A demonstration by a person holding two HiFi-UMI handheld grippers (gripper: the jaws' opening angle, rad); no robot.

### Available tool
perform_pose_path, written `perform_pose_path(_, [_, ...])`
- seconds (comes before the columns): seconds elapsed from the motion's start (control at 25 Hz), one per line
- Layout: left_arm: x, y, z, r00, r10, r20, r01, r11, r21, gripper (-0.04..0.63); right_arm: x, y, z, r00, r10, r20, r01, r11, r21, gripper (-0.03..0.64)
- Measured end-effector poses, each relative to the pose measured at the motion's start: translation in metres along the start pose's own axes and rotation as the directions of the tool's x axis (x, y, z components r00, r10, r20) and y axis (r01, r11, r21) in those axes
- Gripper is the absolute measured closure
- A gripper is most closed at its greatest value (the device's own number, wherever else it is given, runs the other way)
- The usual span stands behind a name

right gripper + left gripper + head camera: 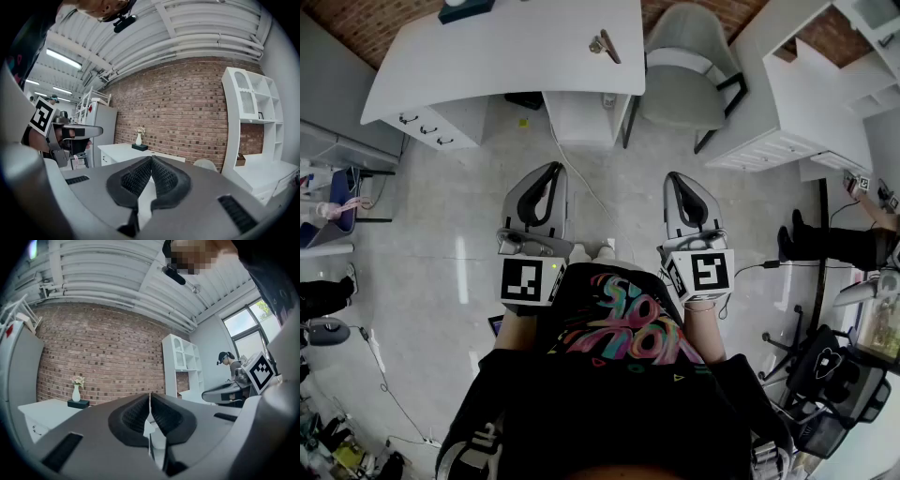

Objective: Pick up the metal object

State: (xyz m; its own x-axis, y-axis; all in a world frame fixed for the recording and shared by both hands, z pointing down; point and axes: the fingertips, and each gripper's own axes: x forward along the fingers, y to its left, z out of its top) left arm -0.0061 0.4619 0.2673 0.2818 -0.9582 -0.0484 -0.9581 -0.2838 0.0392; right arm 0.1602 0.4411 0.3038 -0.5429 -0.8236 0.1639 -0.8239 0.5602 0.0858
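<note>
Left grey two-jaw gripper (554,169): jaws pressing together, gripping nothing. Right grey two-jaw gripper (673,178): likewise closed, empty. Small shiny metal object (604,44): lying on white desk (506,56), well ahead, untouched. Advice: stepping closer, opening one gripper wide before lowering jaws astride object.

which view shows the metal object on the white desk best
The head view: the metal object lies in plain sight near the picture-right end of the white desk. Both gripper views show the desk side-on with a vase, but the metal object cannot be made out there.
</note>
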Motion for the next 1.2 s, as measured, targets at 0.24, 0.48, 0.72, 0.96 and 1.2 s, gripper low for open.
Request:
perform_pose_path(0.24, [0.001, -0.004, -0.004, 1.0, -0.011, -0.015, 0.012, 0.999, 0.05, 0.563, -0.003, -0.007, 0.0, 1.0, 0.001, 0.01, -0.001, 1.0, -0.001, 0.601])
perform_pose_path(0.48, [-0.006, -0.015, -0.008, 1.0, 0.01, -0.025, -0.008, 0.998, 0.068, 0.563, -0.014, -0.014, -0.005, 1.0, 0.018, 0.018, -0.017, 1.0, -0.003, 0.6])
perform_pose_path(0.72, [-0.013, -0.025, -0.018, 0.999, 0.04, -0.024, -0.039, 0.998, 0.047, 0.563, -0.02, -0.018, -0.015, 0.999, 0.039, 0.024, -0.039, 0.999, 0.001, 0.6])
perform_pose_path(0.96, [0.01, -0.016, -0.024, 0.998, 0.053, -0.03, -0.051, 0.998, 0.039, 0.563, 0.002, -0.028, -0.023, 0.999, 0.054, 0.008, -0.054, 0.998, 0.014, 0.6])
perform_pose_path(1.2, [0.059, 0.023, -0.031, 0.998, 0.05, -0.033, -0.049, 0.998, 0.037, 0.563, 0.061, -0.044, -0.021, 0.999, 0.037, -0.003, -0.037, 0.999, 0.022, 0.6])
